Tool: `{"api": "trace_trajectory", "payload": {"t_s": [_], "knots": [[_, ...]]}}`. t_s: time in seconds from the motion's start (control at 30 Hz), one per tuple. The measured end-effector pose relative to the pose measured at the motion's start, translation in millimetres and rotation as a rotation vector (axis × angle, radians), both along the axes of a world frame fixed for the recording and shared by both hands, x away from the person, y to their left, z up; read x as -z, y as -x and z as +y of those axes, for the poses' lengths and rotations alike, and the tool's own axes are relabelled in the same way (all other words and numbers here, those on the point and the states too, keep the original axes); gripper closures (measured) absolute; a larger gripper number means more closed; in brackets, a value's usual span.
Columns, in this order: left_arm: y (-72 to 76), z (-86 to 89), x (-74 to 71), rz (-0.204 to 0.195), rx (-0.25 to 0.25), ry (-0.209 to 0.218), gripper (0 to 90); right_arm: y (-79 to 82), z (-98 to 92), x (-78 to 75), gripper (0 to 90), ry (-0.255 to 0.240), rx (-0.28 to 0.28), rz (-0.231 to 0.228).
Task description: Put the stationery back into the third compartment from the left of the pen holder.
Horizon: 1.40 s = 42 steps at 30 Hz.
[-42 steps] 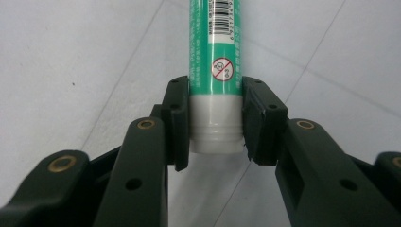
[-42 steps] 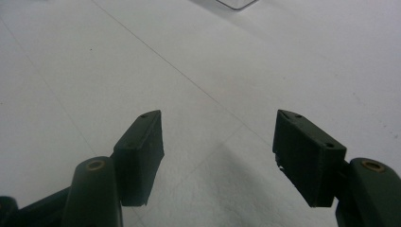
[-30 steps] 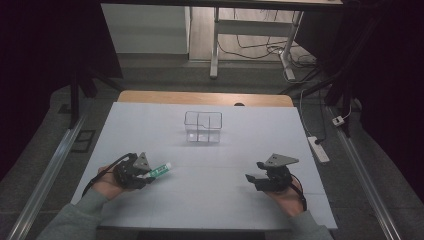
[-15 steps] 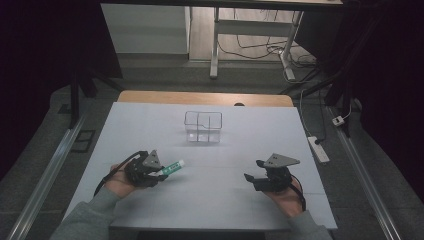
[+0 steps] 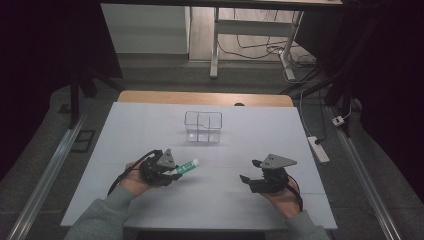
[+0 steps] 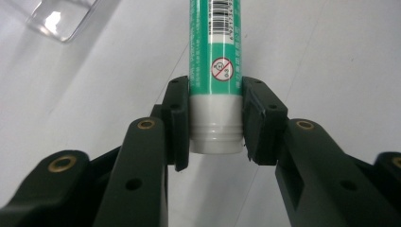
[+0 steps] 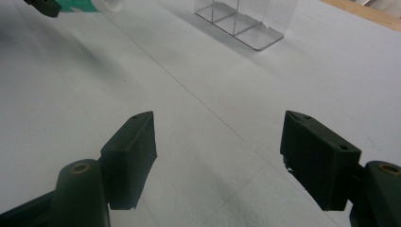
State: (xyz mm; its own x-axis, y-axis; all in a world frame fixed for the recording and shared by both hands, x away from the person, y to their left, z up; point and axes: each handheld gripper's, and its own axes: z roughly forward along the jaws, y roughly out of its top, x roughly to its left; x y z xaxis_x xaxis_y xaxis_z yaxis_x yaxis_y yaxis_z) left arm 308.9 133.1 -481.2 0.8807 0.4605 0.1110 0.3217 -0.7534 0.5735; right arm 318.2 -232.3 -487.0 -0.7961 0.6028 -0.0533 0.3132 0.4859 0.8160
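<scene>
Our left gripper (image 5: 172, 171), fingers clenched on the green glue stick (image 5: 185, 166), has carried it forward toward the clear divided box (image 5: 203, 126) on the worktop (image 5: 215, 200), while our right gripper (image 5: 248, 179) hangs released.

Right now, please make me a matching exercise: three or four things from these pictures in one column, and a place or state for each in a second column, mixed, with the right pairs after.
Things:
1. left tool
2. right tool
3. clear box
4. green tube

Places or states:
A. stands on the white table, toward the far side, with nothing inside
B. open, holding nothing
C. gripped near its white end, pointing away from the hand
D. shut on an object

Pairs: 1-D, 2-B, 3-A, 4-C
</scene>
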Motion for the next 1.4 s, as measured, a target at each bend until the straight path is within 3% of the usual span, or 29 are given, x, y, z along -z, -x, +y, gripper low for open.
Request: {"api": "trace_trajectory", "payload": {"t_s": [0.8, 1.4], "knots": [[-13.8, -50.4, 9.8, 0.022, 0.066, -0.040, 64.7, 4.8, 17.5, -2.2, 26.3, 0.002, -0.061, -0.003], [-14.7, -83.3, 2.8, 0.009, 0.130, -0.042, 64.6, 7.2, 27.2, -5.2, 26.4, 0.021, -0.090, -0.017]]}}
